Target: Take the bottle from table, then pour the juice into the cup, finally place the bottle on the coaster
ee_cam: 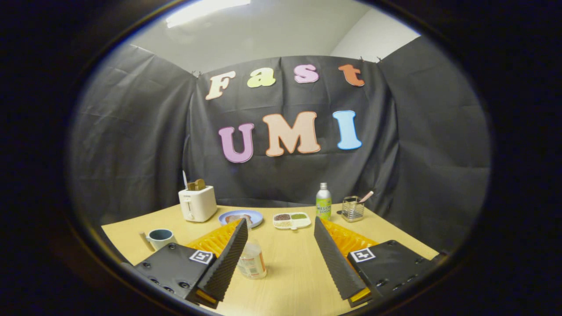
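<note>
Jaws spread wide over the pale wooden worktop [294,267]; a clear plastic bottle [251,259] (ribbed, labelled) stands beside the left finger [226,259], a round grey-blue mug [160,238] lower left.

Fisheye camera rode on the gripper [281,245], looked forward along its spread fingers, sat low and close over the table [298,281], faced the booth's back wall.

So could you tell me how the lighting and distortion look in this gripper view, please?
Gripper view: strong fisheye bending, so the table edge curves; a ceiling light glares overhead, while the tabletop is evenly lit. The clear bottle beside the open hand-held gripper stays fairly sharp, and the far green bottle is small and soft.
</note>
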A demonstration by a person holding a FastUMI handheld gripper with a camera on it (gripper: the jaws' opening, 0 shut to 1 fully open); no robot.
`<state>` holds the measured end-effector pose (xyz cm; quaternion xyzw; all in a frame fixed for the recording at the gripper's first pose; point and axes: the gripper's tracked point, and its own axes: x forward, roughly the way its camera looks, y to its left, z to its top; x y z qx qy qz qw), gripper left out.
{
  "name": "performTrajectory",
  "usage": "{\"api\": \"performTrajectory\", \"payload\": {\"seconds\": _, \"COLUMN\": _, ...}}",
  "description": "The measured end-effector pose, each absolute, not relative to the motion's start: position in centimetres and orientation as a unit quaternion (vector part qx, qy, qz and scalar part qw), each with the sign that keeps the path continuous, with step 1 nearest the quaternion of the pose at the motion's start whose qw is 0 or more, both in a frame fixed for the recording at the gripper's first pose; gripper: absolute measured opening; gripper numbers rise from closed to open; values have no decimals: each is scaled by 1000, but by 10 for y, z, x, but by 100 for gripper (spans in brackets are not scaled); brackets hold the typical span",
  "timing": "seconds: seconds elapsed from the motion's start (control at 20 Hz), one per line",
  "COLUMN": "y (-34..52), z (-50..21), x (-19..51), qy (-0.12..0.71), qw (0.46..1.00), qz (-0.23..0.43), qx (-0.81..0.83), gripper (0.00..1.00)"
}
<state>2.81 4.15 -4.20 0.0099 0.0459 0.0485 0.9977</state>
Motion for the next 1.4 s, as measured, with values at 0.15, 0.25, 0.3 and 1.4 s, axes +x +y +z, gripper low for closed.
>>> {"api": "performTrajectory", "payload": {"seconds": 0.15, "y": 58, "z": -50, "x": 32, "qy": 50, "qw": 996, "qz": 70, "qx": 13, "gripper": 96}}
{"api": "performTrajectory", "payload": {"seconds": 0.25, "y": 69, "z": -58, "x": 37, "qy": 56, "qw": 995, "qz": 84, "qx": 13, "gripper": 96}}
{"api": "performTrajectory", "payload": {"seconds": 0.3, "y": 75, "z": -63, "x": 39, "qy": 61, "qw": 994, "qz": 89, "qx": 14, "gripper": 96}}
{"api": "performTrajectory", "payload": {"seconds": 1.4, "y": 116, "z": -173, "x": 74, "qy": 175, "qw": 978, "qz": 111, "qx": 22, "gripper": 97}}
